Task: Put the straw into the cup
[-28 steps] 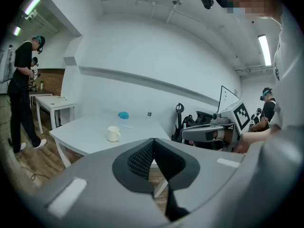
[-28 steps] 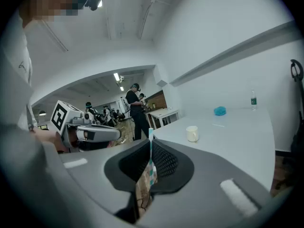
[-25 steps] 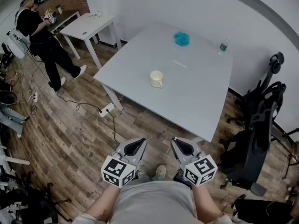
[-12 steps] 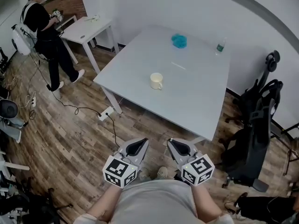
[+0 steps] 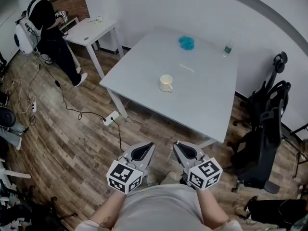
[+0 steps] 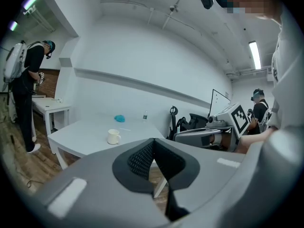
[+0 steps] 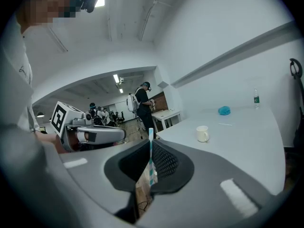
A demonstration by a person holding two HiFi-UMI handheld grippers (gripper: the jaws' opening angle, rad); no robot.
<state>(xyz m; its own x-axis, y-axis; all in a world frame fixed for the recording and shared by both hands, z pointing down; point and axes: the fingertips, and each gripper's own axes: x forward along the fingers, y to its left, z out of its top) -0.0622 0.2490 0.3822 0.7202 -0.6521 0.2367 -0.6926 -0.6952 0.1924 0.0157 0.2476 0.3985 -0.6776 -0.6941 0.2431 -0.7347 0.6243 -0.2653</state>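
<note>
A cream mug (image 5: 166,83) stands on the grey table (image 5: 207,105), far ahead of both grippers. The mug also shows in the left gripper view (image 6: 113,136) and the right gripper view (image 7: 202,133). My right gripper (image 7: 150,144) is shut on a white and teal striped straw (image 7: 151,161) that stands upright between its jaws. My left gripper (image 6: 153,140) is shut with nothing in it. In the head view both grippers, left (image 5: 143,150) and right (image 5: 186,150), are held close to my body over the wooden floor, short of the table's near edge.
On the table lie a thin white stick (image 5: 186,68), a blue cloth (image 5: 186,42) and a small bottle (image 5: 228,47). A black office chair (image 5: 262,129) stands at the right. At the far left a person (image 5: 45,28) stands by a small white table (image 5: 91,28). Cables (image 5: 82,112) cross the floor.
The view has shifted a little, so the table and mug sit slightly further right. The person at the far left has stepped further away. Both grippers stay close to my body.
</note>
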